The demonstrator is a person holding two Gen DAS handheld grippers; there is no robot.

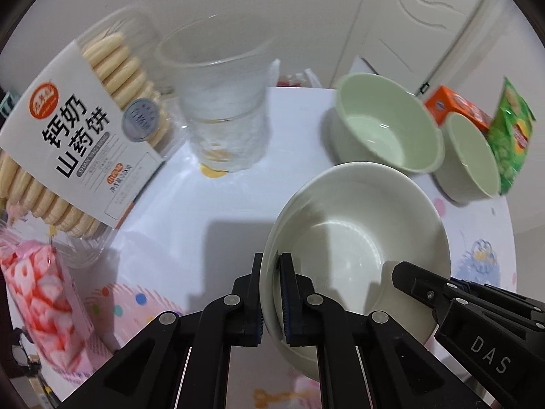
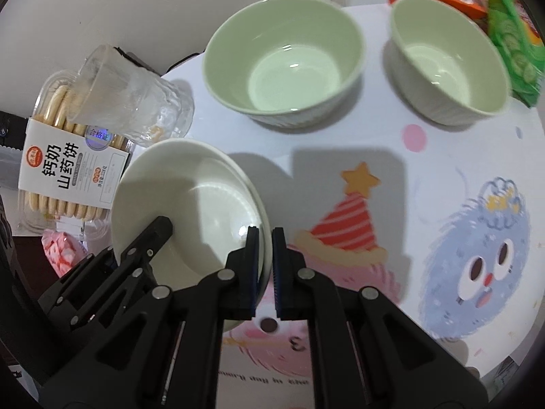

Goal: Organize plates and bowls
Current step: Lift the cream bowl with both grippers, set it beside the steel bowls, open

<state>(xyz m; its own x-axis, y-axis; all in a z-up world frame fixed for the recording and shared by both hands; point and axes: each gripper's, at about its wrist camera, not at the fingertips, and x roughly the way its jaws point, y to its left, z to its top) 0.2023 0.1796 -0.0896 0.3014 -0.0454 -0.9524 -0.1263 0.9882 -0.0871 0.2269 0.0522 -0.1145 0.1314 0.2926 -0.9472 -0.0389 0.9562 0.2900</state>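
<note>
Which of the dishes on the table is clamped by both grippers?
The white plates, a stack of shallow ones nearest the cameras: the left gripper and right gripper pinch opposite rims. Both green bowls stand untouched beyond.

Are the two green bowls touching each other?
Apart. The right wrist view shows bare tablecloth between the larger green bowl and the smaller green bowl.

Snacks and a glass around a cartoon-print tabletop [image 2: 425, 156]

A clear textured glass [image 1: 224, 109] stands beside a biscuit pack [image 1: 78, 143]; a pink candy bag [image 1: 44, 293] lies near it. An orange box [image 1: 456, 107] and green chip bag [image 1: 511, 133] sit at the far edge.
</note>
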